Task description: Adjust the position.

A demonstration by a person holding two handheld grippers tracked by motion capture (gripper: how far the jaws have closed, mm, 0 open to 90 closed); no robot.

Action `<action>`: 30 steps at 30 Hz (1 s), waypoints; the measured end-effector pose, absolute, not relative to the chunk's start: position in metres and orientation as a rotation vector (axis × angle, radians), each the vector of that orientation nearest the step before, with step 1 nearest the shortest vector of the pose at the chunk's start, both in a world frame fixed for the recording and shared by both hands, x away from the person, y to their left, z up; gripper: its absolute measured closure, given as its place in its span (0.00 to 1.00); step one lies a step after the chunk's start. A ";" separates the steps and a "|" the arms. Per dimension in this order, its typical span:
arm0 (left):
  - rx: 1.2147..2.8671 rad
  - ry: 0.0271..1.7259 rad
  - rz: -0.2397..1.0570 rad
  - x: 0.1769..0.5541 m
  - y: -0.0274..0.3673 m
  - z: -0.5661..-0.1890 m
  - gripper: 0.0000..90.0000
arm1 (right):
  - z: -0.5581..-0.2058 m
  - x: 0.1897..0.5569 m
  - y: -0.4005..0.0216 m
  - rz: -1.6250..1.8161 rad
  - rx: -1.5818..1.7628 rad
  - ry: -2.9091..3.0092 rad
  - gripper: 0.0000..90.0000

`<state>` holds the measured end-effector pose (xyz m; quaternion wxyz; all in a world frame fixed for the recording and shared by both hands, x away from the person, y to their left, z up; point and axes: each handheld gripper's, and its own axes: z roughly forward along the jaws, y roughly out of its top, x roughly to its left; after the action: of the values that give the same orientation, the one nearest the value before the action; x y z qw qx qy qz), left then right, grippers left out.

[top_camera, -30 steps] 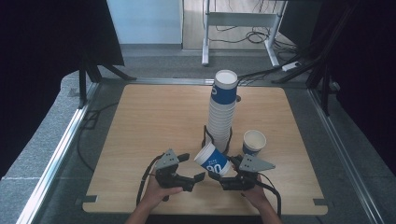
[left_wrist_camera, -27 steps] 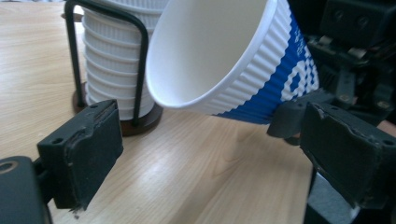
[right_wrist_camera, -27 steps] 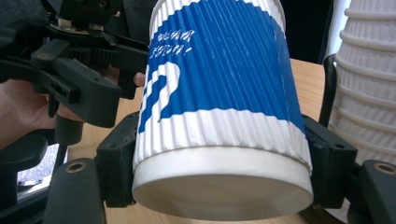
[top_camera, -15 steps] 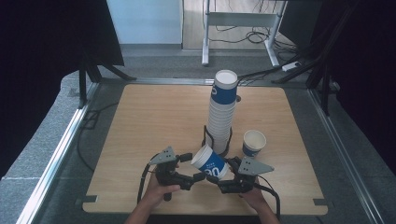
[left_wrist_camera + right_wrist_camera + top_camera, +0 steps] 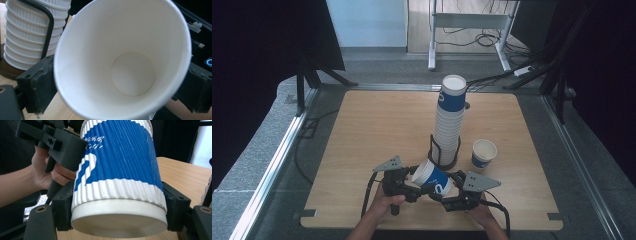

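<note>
A blue-and-white ribbed paper cup (image 5: 434, 179) lies tilted near the table's front edge, held from both ends. My left gripper (image 5: 419, 178) is shut on its rim; in the left gripper view the white inside of the cup (image 5: 125, 62) sits between the left gripper's (image 5: 117, 85) two black jaws. My right gripper (image 5: 448, 188) is shut on its base; the right gripper view has the cup's ribbed side (image 5: 117, 170) and flat bottom, with the right gripper's (image 5: 120, 207) jaws pressed on either side.
A tall stack of the same cups (image 5: 449, 120) stands in a black wire holder (image 5: 432, 146) just behind the grippers. One cup (image 5: 483, 152) stands upright to the stack's right. The wooden table (image 5: 362, 130) is bare at left and back.
The held cup and both grippers have drifted slightly left and toward the near edge. Both grippers keep their hold.
</note>
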<state>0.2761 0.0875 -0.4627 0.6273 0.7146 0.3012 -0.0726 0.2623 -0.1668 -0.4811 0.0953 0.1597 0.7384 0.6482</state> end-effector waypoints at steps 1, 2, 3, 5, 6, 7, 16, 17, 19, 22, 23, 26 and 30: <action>1.635 0.690 -0.170 0.277 0.088 -0.463 0.06 | -0.482 0.262 -0.167 1.922 0.473 2.190 0.31; 1.631 0.692 -0.175 0.277 0.088 -0.464 0.06 | -0.482 0.262 -0.167 1.922 0.476 2.190 0.31; 1.619 0.690 -0.182 0.278 0.088 -0.465 0.07 | -0.482 0.263 -0.167 1.920 0.479 2.190 0.31; 1.604 0.695 -0.194 0.279 0.090 -0.466 0.08 | -0.483 0.263 -0.167 1.915 0.481 2.194 0.31; 1.593 0.696 -0.202 0.279 0.090 -0.467 0.09 | -0.483 0.263 -0.167 1.912 0.481 2.196 0.31; 1.579 0.700 -0.209 0.280 0.091 -0.468 0.10 | -0.483 0.263 -0.167 1.910 0.483 2.197 0.31; 1.553 0.692 -0.230 0.281 0.092 -0.469 0.11 | -0.484 0.263 -0.166 1.919 0.482 2.193 0.31; 1.556 0.696 -0.236 0.281 0.091 -0.469 0.11 | -0.484 0.263 -0.166 1.923 0.482 2.192 0.31; 1.568 0.694 -0.243 0.281 0.089 -0.470 0.10 | -0.484 0.263 -0.165 1.925 0.478 2.194 0.31; 1.587 0.688 -0.220 0.279 0.087 -0.470 0.09 | -0.484 0.263 -0.163 1.916 0.469 2.200 0.31; 1.585 0.687 -0.220 0.279 0.087 -0.470 0.10 | -0.484 0.263 -0.163 1.916 0.468 2.201 0.31; 1.571 0.679 -0.213 0.279 0.089 -0.469 0.13 | -0.484 0.263 -0.163 1.916 0.469 2.207 0.31; 1.560 0.679 -0.205 0.279 0.090 -0.469 0.16 | -0.486 0.264 -0.162 1.909 0.472 2.220 0.31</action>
<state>0.2792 0.0903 -0.4692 0.6550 0.6879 0.2993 -0.0903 0.2638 -0.1623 -0.4860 0.0878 0.1587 0.7457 0.6412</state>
